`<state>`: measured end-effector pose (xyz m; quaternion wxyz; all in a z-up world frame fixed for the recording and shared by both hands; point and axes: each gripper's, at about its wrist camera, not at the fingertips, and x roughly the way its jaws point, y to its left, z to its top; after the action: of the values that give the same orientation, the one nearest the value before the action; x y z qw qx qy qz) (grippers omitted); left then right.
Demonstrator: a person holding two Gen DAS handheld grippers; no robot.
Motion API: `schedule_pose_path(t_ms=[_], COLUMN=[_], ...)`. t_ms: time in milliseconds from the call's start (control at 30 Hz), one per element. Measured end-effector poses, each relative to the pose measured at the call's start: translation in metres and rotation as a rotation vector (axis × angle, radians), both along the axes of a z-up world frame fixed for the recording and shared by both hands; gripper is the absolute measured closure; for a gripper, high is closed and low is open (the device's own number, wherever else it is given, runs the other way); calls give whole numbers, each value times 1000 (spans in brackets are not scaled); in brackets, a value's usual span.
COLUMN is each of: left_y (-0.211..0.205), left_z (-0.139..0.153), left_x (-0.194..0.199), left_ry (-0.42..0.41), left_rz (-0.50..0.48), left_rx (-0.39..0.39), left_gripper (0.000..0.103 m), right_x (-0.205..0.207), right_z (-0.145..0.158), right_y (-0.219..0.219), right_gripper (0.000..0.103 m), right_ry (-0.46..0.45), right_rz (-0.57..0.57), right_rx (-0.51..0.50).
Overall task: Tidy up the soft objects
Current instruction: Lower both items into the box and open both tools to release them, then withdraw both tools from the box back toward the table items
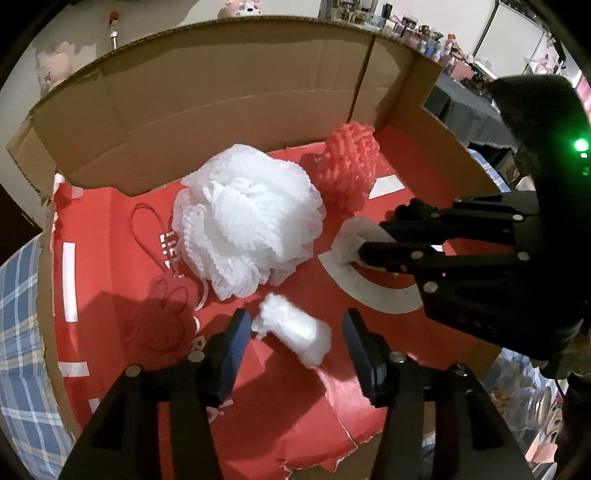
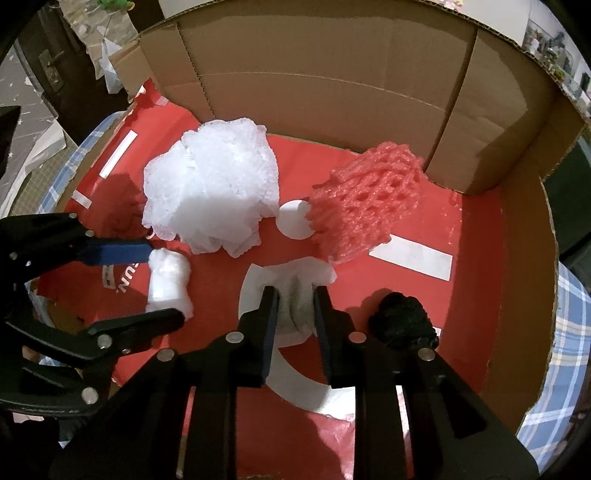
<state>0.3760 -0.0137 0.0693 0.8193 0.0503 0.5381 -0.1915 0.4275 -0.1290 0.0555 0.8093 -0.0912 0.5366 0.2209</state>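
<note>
Inside a cardboard box (image 1: pixel 207 122) with a red floor lie a big white mesh pouf (image 1: pixel 243 221) (image 2: pixel 210 192), a pink foam net (image 1: pixel 349 170) (image 2: pixel 365 203), a small white cotton wad (image 1: pixel 295 332) (image 2: pixel 170 284), a red knitted piece (image 1: pixel 162 328) and a black fuzzy lump (image 2: pixel 402 321). My left gripper (image 1: pixel 295 332) is open with its fingers either side of the cotton wad. My right gripper (image 2: pixel 295 306) is shut on a white folded cloth (image 2: pixel 295 291) (image 1: pixel 354 240) near the floor.
The box walls rise at the back (image 2: pixel 332 74) and right (image 2: pixel 524 295). A red cord loop (image 1: pixel 144 229) lies on the floor at the left. Blue plaid fabric (image 1: pixel 18 332) lies under the box. Shelves with clutter (image 1: pixel 424 29) stand behind.
</note>
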Motion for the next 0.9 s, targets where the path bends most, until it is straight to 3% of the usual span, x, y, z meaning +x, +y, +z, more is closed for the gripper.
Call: schedule_pose_path(t_ms=[67,133,167,267,500,733,900], left_y=[3,8,10,17,32,30,31], left_z=[3,7,11,20,58,106,134], left_x=[-4,-10,-14,-24,-67,-130,-179], left_ry=[-9,-23,-31,-58,-177,-343,-480], left_rz=[0,-2,-6,-8,4,38,76], left_rx=[-4,-9,-14,-33,-81,-142,-177], left_gripper=[42,42,42,40,20,4,2], right_x=[-1,-3,-5,-11,-50,-124,-186], right_z=[2,6,9,20,61,117,153], right_y=[2,1,0,-4,-19,-37,-46], right_gripper=[73,40,38,38,35,27,24], right_ry=[-13,-35,-50,-82,-170,-307,-428], right_rz=[1,-12,-20,-41,-100,-146,-163], right_rx=[-17,-14,-12,-3,15,96,135])
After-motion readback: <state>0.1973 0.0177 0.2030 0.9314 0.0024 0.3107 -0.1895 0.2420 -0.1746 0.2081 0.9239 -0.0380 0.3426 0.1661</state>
